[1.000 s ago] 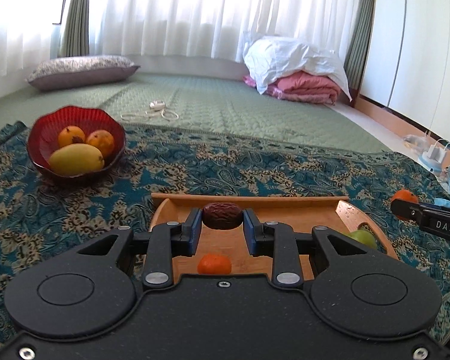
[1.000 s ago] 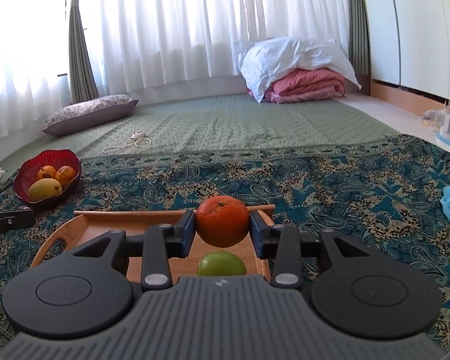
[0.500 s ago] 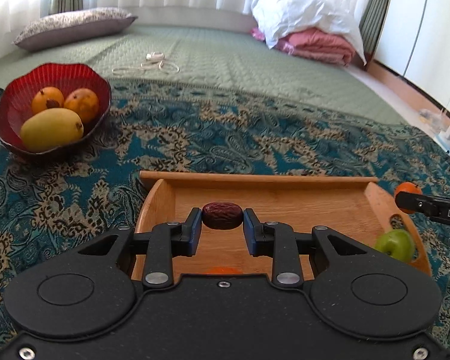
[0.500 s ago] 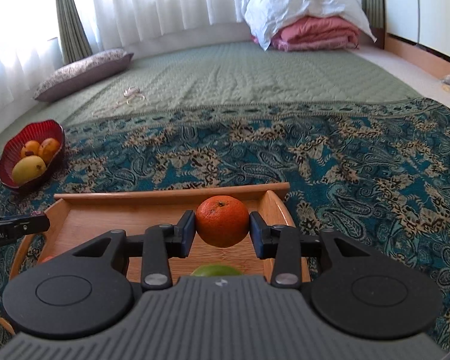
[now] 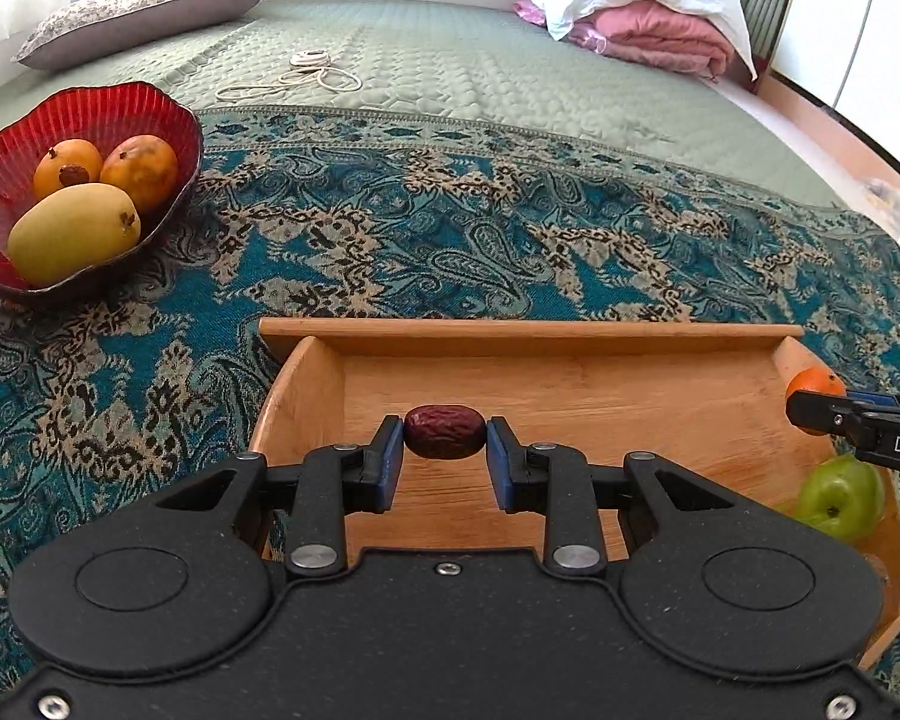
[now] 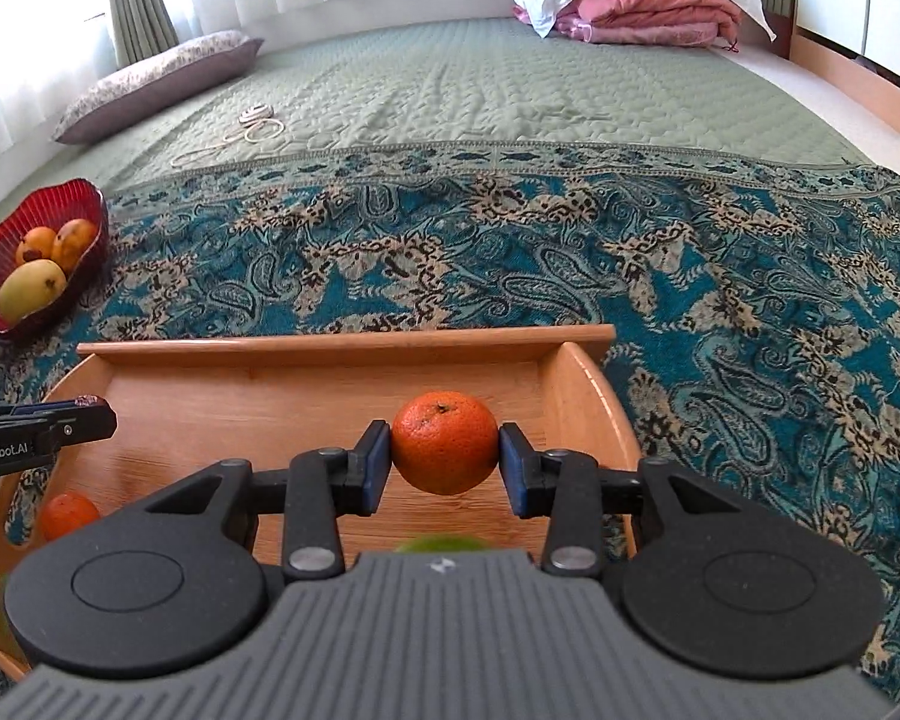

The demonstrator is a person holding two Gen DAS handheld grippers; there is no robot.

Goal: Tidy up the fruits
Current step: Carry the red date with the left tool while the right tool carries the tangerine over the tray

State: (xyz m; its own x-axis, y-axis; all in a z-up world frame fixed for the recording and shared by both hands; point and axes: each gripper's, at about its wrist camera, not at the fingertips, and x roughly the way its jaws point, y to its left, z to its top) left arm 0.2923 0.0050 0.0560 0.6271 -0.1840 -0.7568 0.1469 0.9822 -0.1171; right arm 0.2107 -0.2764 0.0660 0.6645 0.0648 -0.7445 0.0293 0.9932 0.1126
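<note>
My left gripper (image 5: 444, 450) is shut on a dark red date (image 5: 444, 440), held above the wooden tray (image 5: 528, 330). My right gripper (image 6: 444, 453) is shut on an orange (image 6: 444, 443) above the right part of the same tray (image 6: 342, 339). A green apple (image 5: 840, 497) lies at the tray's right end and shows partly under my right gripper (image 6: 444, 543). A small orange (image 6: 66, 515) lies at the tray's left end. A red glass bowl (image 5: 120, 102) at the left holds a yellow mango (image 5: 72, 231) and two orange fruits.
The tray and bowl rest on a teal paisley cloth (image 5: 450, 240) over a green quilted mat. A white cable (image 5: 306, 72), a grey pillow (image 5: 144, 6) and folded pink and white bedding (image 5: 648, 30) lie further back.
Both grippers have risen and tilted downward over the tray, each still holding its fruit. The tray now sits lower and closer in both views.
</note>
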